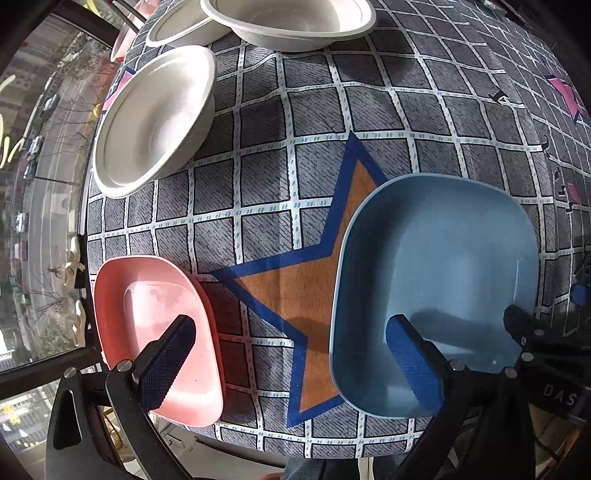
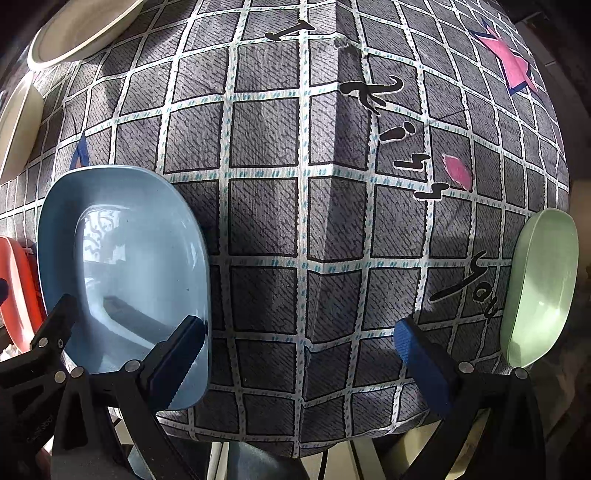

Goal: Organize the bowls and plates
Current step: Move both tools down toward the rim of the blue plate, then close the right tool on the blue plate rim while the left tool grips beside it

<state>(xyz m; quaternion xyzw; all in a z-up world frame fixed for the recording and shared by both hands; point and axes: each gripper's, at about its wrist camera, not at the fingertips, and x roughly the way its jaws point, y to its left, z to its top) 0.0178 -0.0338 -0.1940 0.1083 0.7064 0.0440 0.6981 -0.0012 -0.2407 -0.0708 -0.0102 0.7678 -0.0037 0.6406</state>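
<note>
A blue square plate [image 1: 443, 273] lies at the near edge of the table; it also shows in the right wrist view [image 2: 122, 251]. A pink plate [image 1: 147, 302] lies to its left and a green plate [image 2: 543, 280] at the far right. Three white bowls [image 1: 155, 118] [image 1: 291, 18] [image 1: 177, 29] sit at the back left. My left gripper [image 1: 295, 354] is open, one finger over the pink plate, the other over the blue plate. My right gripper [image 2: 299, 350] is open above bare cloth between the blue and green plates.
The table has a grey checked cloth [image 1: 280, 177] with an orange and blue star [image 1: 314, 280]. A window [image 1: 33, 184] runs along the left side. The table's near edge [image 2: 295, 446] is just below the grippers.
</note>
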